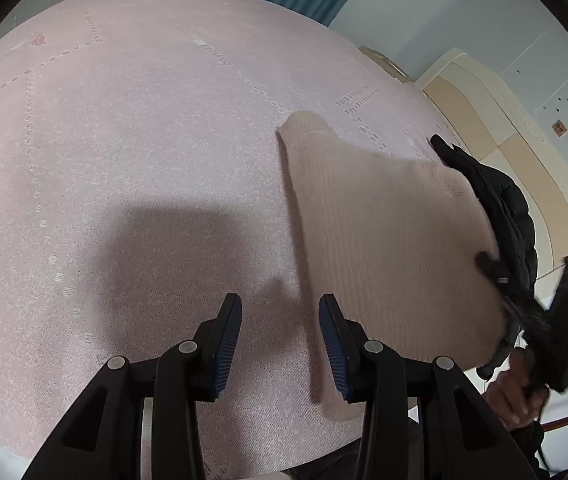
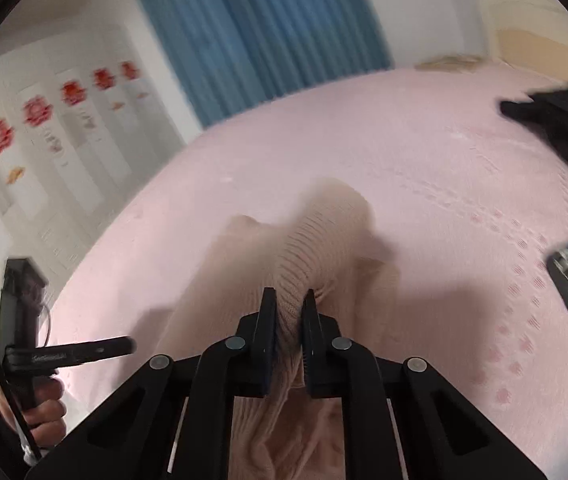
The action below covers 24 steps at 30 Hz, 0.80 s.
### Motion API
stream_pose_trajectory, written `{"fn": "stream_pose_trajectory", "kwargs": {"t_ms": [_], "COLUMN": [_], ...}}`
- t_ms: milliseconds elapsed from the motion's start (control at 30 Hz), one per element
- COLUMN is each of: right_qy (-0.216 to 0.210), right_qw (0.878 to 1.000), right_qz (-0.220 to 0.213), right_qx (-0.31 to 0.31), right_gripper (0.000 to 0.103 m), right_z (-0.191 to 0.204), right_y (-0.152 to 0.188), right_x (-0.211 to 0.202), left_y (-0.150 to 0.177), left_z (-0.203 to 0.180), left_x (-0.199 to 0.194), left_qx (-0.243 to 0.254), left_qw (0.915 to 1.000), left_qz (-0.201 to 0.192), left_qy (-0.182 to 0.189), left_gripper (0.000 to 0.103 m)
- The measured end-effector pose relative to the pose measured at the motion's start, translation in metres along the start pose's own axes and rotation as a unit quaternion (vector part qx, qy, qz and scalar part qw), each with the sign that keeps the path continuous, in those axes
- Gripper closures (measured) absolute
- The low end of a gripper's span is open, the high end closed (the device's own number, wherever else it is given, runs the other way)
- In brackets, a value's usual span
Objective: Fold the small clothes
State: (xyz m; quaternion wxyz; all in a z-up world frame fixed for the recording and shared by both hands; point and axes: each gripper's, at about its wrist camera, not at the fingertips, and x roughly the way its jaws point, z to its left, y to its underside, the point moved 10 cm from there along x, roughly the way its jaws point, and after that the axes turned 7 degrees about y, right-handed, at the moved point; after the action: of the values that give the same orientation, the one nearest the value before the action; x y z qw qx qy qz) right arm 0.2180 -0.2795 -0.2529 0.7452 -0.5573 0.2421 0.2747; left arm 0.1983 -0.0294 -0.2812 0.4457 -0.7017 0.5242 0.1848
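1. Left tongs [image 1: 280, 344] – open, empty, blue ribbed pads over the pink woven bedspread [image 1: 144, 140]
2. Right tongs [image 2: 289, 320] clamp a fold of the beige rib-knit sweater [image 2: 324, 232], lifted off the bed
3. Black puffy jacket [image 1: 500, 208] just beside the sweater

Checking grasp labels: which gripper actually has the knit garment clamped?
The right gripper, pads pinching the pink knit sweater. The left gripper hangs open, holding nothing.

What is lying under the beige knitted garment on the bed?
Under the beige knitted garment only the pink bedspread shows around its edges. The right gripper pinches and lifts one ribbed part; whatever lies beneath the rest is covered.
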Motion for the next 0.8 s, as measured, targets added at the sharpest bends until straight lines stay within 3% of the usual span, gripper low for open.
{"fn": "stream_pose_trajectory", "kwargs": {"t_ms": [33,100,133,267,433,600,667,800], "right_qy": [0.035,0.066,0.067,0.022,-0.044,-0.042,-0.061,-0.052], "right_qw": [0.999,0.993,0.993,0.992,0.982,0.978,0.973,0.977], "right_qz": [0.032,0.090,0.083,0.083,0.128,0.145,0.148,0.148], "right_qx": [0.009,0.027,0.042,0.092,0.129,0.141,0.167,0.146], "right_gripper": [0.093,0.093,0.092,0.063,0.059,0.037,0.036,0.034], "right_z": [-0.018,-0.039,-0.045,-0.047,-0.037,-0.038,-0.042,-0.041], "right_y": [0.012,0.037,0.037,0.027,0.032,0.036,0.035,0.032], "right_x": [0.017,0.046,0.045,0.034,0.058,0.082,0.091,0.104], "left_y": [0.000,0.000,-0.001,-0.006,-0.012,-0.016,-0.015,-0.014], "left_z": [-0.001,-0.005,-0.007,-0.014,-0.015,-0.014,-0.012,-0.007], "left_x": [0.001,0.004,0.004,0.003,0.006,0.004,0.003,0.004], "left_qx": [0.002,0.006,0.009,0.022,0.013,0.016,0.017,0.011], "left_qw": [1.0000,1.0000,0.9999,0.9997,0.9998,0.9998,0.9998,0.9999], "left_qz": [0.001,0.006,0.006,-0.001,-0.002,-0.005,-0.004,-0.004], "left_qy": [0.001,0.000,0.002,0.008,0.015,0.014,0.012,0.009], "left_gripper": [0.065,0.065,0.065,0.064,0.064,0.064,0.064,0.064]}}
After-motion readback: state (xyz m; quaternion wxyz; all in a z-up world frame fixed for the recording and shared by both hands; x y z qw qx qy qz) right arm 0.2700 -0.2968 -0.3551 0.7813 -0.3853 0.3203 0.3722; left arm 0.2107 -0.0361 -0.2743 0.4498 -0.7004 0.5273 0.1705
